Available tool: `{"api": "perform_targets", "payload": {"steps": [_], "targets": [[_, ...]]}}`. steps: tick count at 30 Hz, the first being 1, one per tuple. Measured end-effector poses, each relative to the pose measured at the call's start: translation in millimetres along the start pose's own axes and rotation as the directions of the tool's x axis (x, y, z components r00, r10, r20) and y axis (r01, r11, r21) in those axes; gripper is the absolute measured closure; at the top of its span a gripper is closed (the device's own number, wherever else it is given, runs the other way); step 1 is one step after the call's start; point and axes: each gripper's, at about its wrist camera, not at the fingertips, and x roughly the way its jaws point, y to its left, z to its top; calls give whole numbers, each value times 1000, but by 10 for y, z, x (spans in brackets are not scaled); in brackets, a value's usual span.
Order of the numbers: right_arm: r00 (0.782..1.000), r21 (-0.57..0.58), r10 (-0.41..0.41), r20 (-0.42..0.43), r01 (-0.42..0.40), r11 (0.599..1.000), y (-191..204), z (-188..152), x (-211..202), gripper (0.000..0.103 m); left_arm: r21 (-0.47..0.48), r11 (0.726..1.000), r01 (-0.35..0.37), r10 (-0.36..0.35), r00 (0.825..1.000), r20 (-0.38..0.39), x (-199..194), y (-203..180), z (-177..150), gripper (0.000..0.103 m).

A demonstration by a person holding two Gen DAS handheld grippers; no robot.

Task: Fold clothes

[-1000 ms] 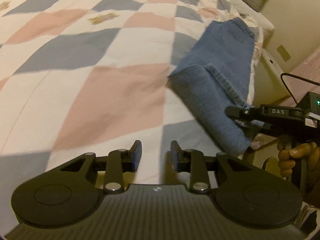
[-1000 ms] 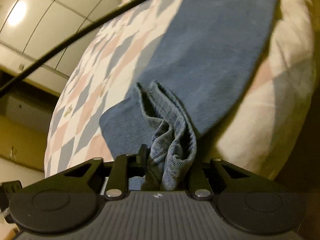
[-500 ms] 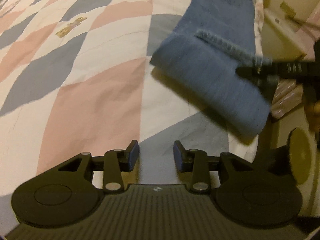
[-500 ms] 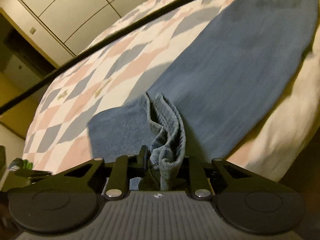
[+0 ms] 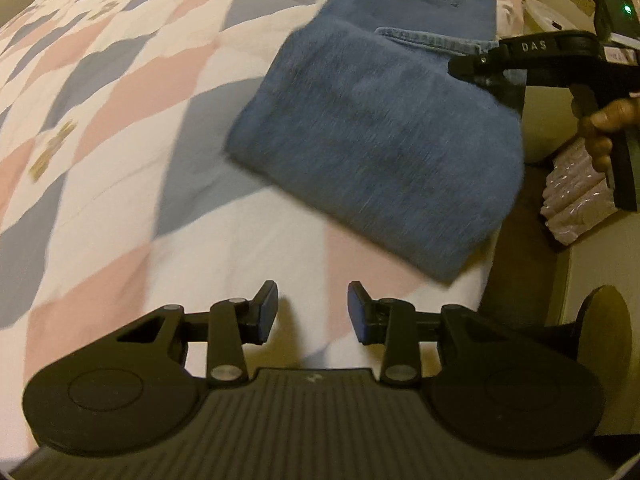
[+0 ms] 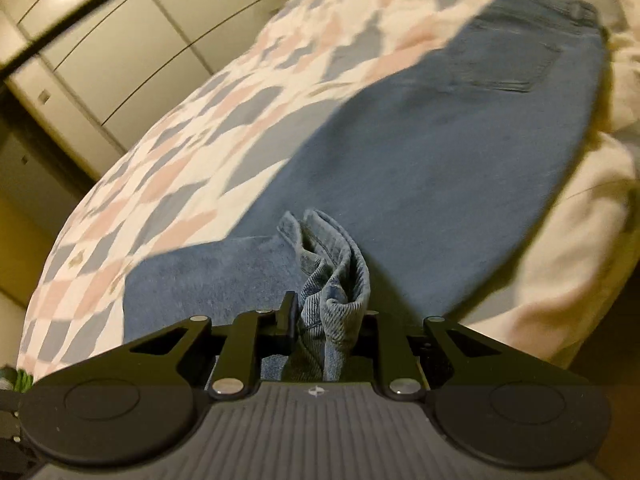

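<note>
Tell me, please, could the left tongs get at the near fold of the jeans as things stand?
Probably yes. The left tongs are open and empty, only bare quilt lies between them and the jeans, and the right tongs grip the far hem.

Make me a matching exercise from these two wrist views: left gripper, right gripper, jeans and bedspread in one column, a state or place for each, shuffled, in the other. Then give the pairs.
Things:
1. left gripper
2. right gripper
3. jeans
4. bedspread

States:
A. checked pink, grey and white, under everything
B. clamped on bunched denim hem
C. fingers apart, holding nothing, above the bedspread
D. folded over, lying near the bed's edge

Pairs: 1-C, 2-B, 3-D, 4-A
</note>
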Motion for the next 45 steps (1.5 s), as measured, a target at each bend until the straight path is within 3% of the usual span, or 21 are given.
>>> {"api": "perform_targets", "payload": {"steps": [6, 14, 21, 31, 35, 38, 40, 41, 42, 45], "targets": [[999, 21, 9, -33, -9, 1000, -445, 183, -13, 84, 51, 999, 15, -15, 1000, -9, 312, -225, 489, 70], [991, -4, 86, -106, -87, 996, -684, 534, 179, 84, 31, 999, 23, -19, 994, -110, 554, -305, 937, 69], [965, 63, 168, -203, -158, 985, -974, 607, 356, 86, 19, 999, -33, 36, 981, -192, 582, -456, 1340, 69], [906, 117, 297, -302, -274, 955, -1241, 761, 521, 87, 51, 994, -95, 103, 976, -193, 864, -1019, 1765, 68], [902, 114, 298, -311, -276, 954, -1217, 793, 528, 86, 44, 994, -105, 112, 971, -209, 938, -1145, 1794, 65], [927, 117, 269, -260, -247, 962, -1237, 836, 431, 77, 55, 992, -110, 120, 968, -219, 974, -1143, 1781, 63], [984, 62, 138, -116, -131, 989, -1259, 933, 219, 63, 70, 992, -106, 119, 969, -218, 982, -1120, 1776, 62], [996, 53, 73, -51, -70, 996, -1293, 990, 133, 58, 80, 992, -102, 117, 969, -216, 989, -1108, 1780, 61], [1000, 62, 22, 2, -22, 998, -1347, 1052, 55, 51, 90, 992, -92, 110, 971, -213, 1001, -1091, 1787, 60], [997, 161, -62, 53, 53, 985, -1518, 1153, -116, 49, 125, 991, -47, 71, 978, -197, 1025, -1016, 1781, 59]]}}
